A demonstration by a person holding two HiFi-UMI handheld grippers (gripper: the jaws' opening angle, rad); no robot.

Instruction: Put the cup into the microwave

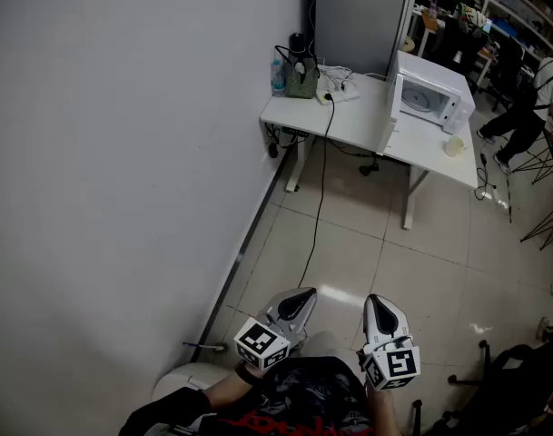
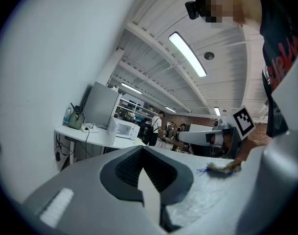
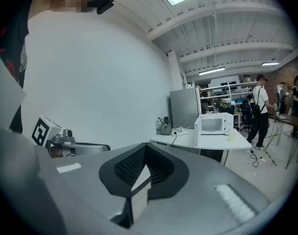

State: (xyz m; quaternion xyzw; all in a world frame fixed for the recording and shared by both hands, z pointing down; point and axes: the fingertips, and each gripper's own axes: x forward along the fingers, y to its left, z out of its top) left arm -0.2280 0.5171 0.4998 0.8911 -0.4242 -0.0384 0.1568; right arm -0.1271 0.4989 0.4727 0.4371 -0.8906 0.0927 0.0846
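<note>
Left gripper: held low, close to the person's body, above the tiled floor; jaws clenched, nothing between them. Right gripper: just beside the left, likewise pressed closed and empty. Cup: pale, upright on the white table, in front of the microwave, well apart from both grippers; microwave door swung open. Head view alone: bottle at the table's wall end; dark cable trailing from table down across the floor. Right gripper view: cup and microwave seen side-on, plus the left gripper's marker cube. Left gripper view: microwave small and distant; cup too small to pick out; ceiling strip light overhead.
</note>
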